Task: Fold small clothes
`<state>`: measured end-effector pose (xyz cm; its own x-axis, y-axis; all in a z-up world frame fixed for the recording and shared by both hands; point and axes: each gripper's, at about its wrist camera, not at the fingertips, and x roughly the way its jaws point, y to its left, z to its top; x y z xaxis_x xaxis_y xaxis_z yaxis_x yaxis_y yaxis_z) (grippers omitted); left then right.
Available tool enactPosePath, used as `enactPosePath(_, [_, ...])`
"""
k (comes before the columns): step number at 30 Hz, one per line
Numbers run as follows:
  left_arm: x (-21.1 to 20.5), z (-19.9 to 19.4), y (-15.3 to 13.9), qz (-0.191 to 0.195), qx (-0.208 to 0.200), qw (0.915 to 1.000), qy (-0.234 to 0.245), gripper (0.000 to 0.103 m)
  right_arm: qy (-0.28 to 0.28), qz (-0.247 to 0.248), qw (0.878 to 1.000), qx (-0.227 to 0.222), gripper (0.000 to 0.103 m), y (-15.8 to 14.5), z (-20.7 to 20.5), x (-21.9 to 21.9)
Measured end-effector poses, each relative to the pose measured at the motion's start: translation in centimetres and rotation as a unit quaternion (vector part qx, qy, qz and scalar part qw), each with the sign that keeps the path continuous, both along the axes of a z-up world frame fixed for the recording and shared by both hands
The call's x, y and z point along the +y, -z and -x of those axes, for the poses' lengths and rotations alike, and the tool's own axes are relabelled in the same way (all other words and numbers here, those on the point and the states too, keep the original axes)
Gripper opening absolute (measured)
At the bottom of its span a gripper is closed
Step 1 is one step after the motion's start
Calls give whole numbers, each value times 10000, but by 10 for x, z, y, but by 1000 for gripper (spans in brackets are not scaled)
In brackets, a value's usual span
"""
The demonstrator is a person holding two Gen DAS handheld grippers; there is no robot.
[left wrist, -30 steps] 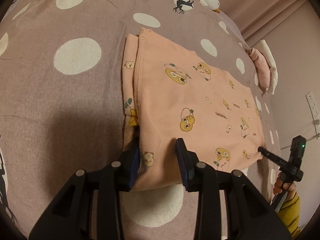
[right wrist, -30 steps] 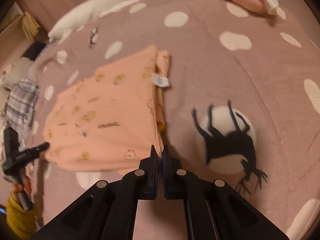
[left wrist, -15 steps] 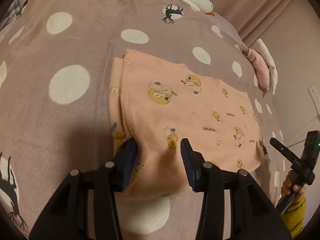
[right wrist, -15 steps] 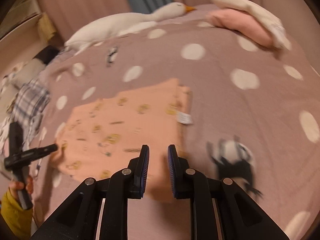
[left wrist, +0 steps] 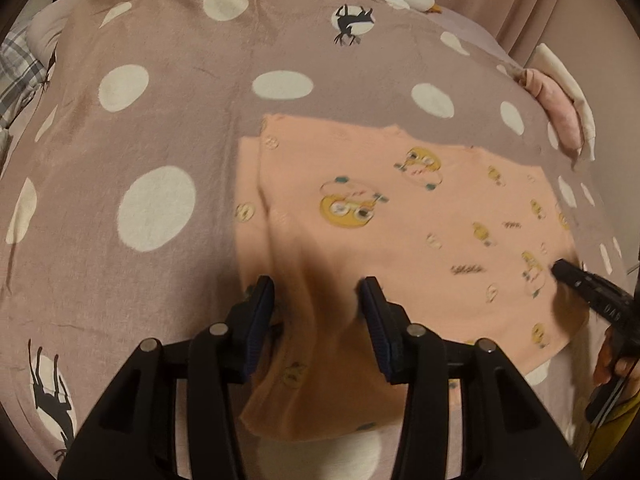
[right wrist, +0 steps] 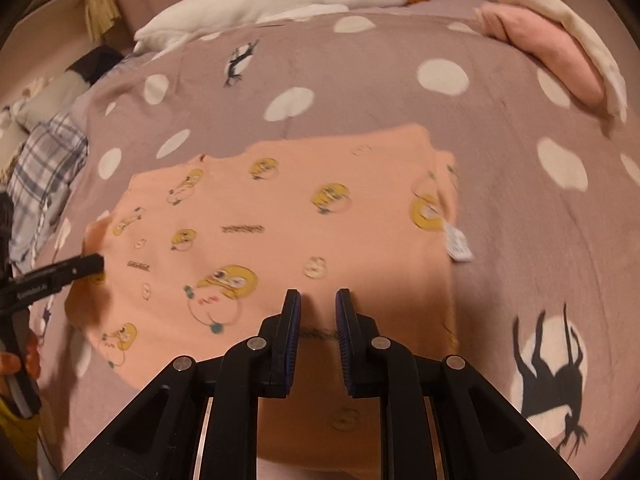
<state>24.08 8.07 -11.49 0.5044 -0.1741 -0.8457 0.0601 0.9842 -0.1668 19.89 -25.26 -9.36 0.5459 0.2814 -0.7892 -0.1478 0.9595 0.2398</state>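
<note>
A small peach garment (left wrist: 400, 240) with yellow cartoon prints lies folded flat on the spotted mauve blanket (left wrist: 160, 120); it also shows in the right wrist view (right wrist: 280, 240), with a white label (right wrist: 458, 244) at its right edge. My left gripper (left wrist: 318, 300) is open and empty, its fingers hovering over the garment's near left part. My right gripper (right wrist: 318, 308) is open by a small gap and empty, over the garment's near edge. Each gripper's tip shows in the other's view, beside the garment's far side.
A white goose plush (right wrist: 280, 0) lies along the far edge of the bed. Folded pink and cream clothes (right wrist: 552, 48) are stacked at the far right. Plaid cloth (right wrist: 44, 172) lies at the left. Curtains hang behind the bed.
My right gripper has opened, let go of the garment's edge and shifted left over the garment. My left gripper, open throughout, has drawn back and risen. The garment lies flat.
</note>
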Motion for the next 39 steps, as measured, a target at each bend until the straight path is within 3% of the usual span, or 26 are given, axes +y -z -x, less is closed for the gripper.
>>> enactPosePath(5, [10, 13, 6, 3, 60, 10000, -63, 59, 343, -43, 9994, 99, 18, 2, 11, -29])
enactPosePath(10, [35, 28, 6, 423, 185, 9985, -302, 71, 536, -79, 9985, 38, 18, -13, 24, -43])
enactPosePath(12, [48, 29, 6, 733, 229, 9960, -456, 72, 458, -169, 9988, -105, 24, -22, 27, -40])
enactPosePath(14, [57, 27, 7, 1191, 338, 9908, -552, 72, 303, -342, 9987, -231, 27, -32, 27, -33])
enactPosePath(15, [63, 23, 10, 1601, 421, 9845, -584, 73, 209, -407, 9986, -267, 29, -35, 26, -26])
enactPosePath(17, [65, 18, 14, 2073, 466, 9754, -594, 74, -35, -488, 9984, -297, 30, -38, 21, -8])
enactPosePath(30, [30, -19, 14, 2604, 577, 9634, -288, 80, -1073, -549, 9926, -153, 30, -26, -18, 94])
enactPosePath(32, [29, -23, 15, 2605, 569, 9633, -308, 77, -1142, -555, 9918, -126, 30, -23, -27, 106])
enactPosePath(34, [30, -25, 15, 2489, 602, 9657, -423, 48, -1166, -476, 9920, -69, 30, -18, -34, 117])
enactPosePath(36, [35, -26, 18, 2372, 691, 9674, -548, 33, -1176, -355, 9924, -1, 30, -13, -40, 126])
enactPosePath(39, [39, -25, 19, 2399, 697, 9664, -605, 29, -1110, -62, 9937, 146, 26, 1, -52, 139])
